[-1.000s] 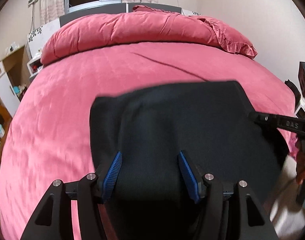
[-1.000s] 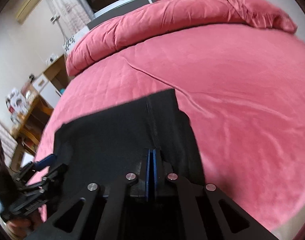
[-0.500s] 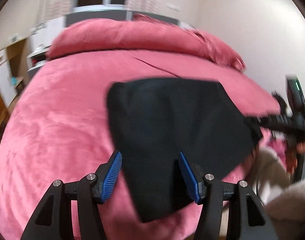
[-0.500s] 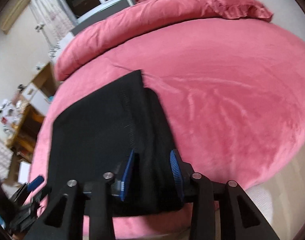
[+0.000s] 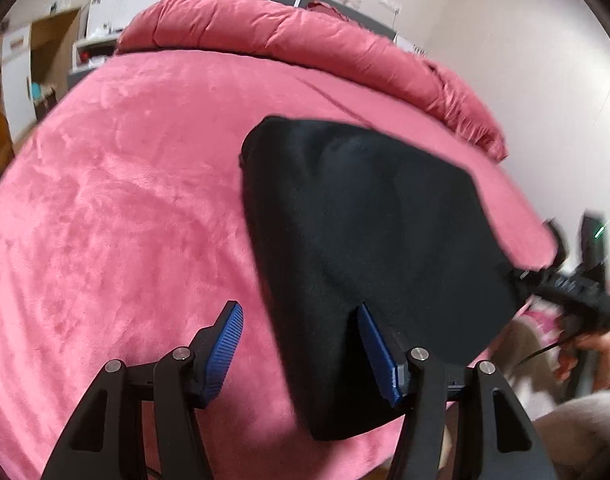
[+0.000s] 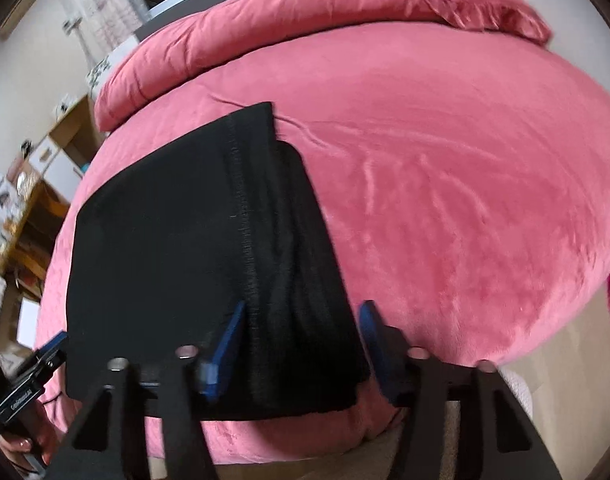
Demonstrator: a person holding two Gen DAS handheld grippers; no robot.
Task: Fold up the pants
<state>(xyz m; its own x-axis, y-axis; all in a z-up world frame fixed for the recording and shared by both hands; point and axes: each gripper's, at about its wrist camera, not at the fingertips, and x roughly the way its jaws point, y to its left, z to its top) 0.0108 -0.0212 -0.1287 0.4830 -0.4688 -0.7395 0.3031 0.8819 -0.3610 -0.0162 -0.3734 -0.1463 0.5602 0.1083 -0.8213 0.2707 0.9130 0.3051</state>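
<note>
The black pants (image 5: 365,232) lie folded into a rough rectangle on the pink bed (image 5: 117,220), close to its near edge. My left gripper (image 5: 301,344) is open over the fold's near left corner; its right pad (image 5: 375,350) is against the cloth edge and its left pad is over bare blanket. In the right wrist view the pants (image 6: 177,240) show a stitched seam. My right gripper (image 6: 301,340) is opening above their near right side, with cloth below the gap and neither pad pressing on it. Each gripper shows at the edge of the other's view: right gripper (image 5: 521,274), left gripper (image 6: 51,346).
A rolled pink duvet (image 6: 305,28) lies across the head of the bed. Wooden shelves and a white cabinet (image 6: 37,184) stand to the left of the bed. A pale wall (image 5: 545,80) runs along its right side. The person's hand (image 5: 597,348) holds the right gripper.
My right gripper went from shut on the pants to open and let the cloth go. My left gripper slid left, off the middle of the pants to their corner. The pants settled flat.
</note>
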